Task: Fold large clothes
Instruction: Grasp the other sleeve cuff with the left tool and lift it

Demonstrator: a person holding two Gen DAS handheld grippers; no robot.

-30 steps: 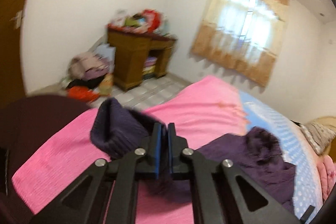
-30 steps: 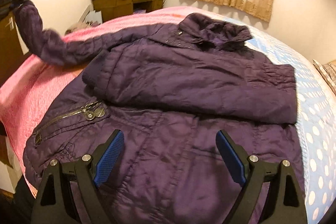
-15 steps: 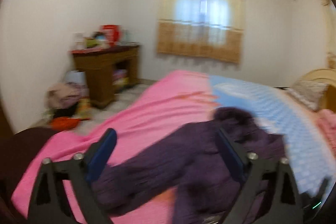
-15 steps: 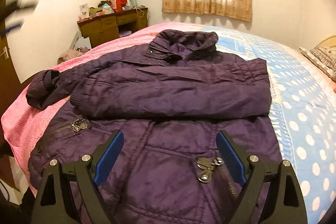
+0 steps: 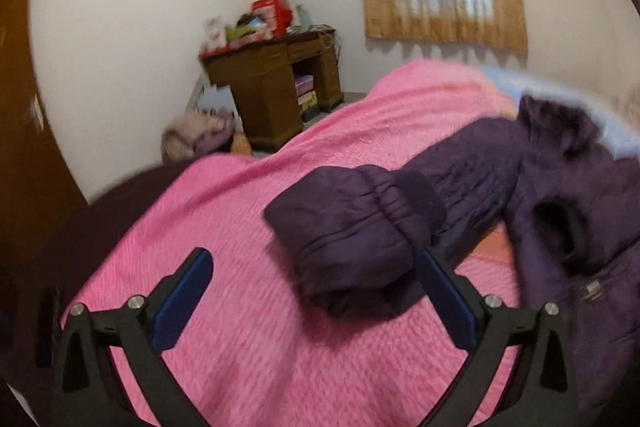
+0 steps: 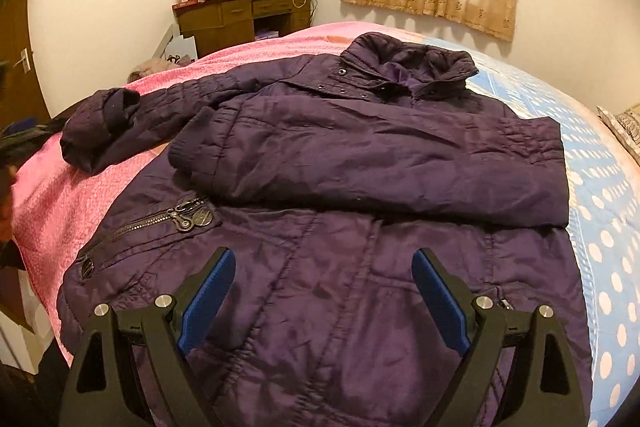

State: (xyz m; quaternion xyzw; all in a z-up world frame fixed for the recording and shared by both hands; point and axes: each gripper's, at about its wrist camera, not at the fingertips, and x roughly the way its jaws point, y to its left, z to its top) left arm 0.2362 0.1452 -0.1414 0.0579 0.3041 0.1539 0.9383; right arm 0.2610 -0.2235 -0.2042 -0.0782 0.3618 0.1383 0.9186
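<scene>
A quilted, slightly shiny purple jacket (image 6: pixel 340 211) lies face up on the bed (image 6: pixel 600 187), over the seam between the nubby pink cover (image 5: pixel 248 227) and the blue dotted sheet. One sleeve is folded across its chest; the other, ending in a ribbed cuff (image 5: pixel 352 227), trails toward the bed's pink edge. The left tongs (image 5: pixel 316 291) have just been opening and stand spread, the cuff between them but ungripped. The right tongs (image 6: pixel 324 291) hang spread over the hem, holding nothing.

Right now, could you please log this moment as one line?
task: fold jacket | left gripper: jaws just opened, sleeve on bed | right gripper: open over jacket hem
</scene>
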